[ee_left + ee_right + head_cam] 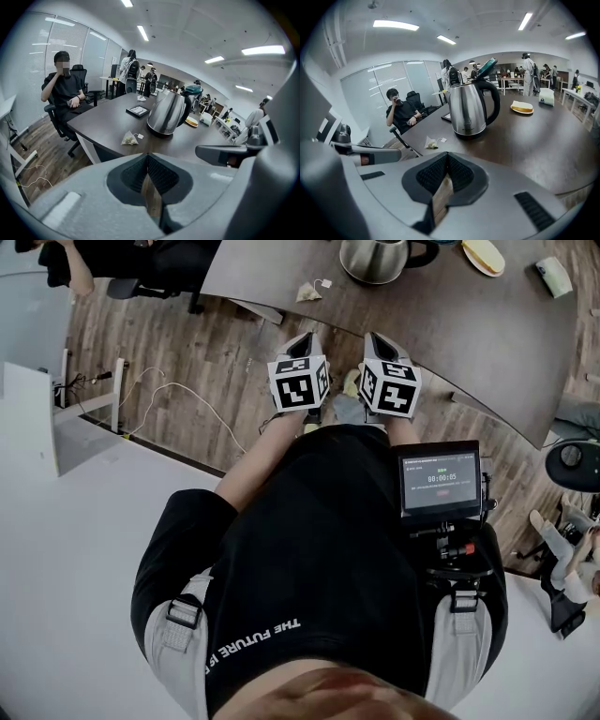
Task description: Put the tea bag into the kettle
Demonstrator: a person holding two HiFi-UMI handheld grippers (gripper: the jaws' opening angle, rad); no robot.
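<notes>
Left gripper (147,157) and right gripper (447,155): jaws pressed together, empty. The tea bag (307,292) lies on the counter (450,329) at 12 o'clock of the left gripper. The kettle (375,259) stands at the bag's 2 o'clock. The bag is likely light, soft and tearable: pinch its top corner.

Kettle (471,110) on table (543,140), mid-far. Tea bag (431,144) on table left of kettle, nearer the edge. Plate (522,108) right of kettle, well apart. Seated person (401,112) beyond table's left end.
</notes>
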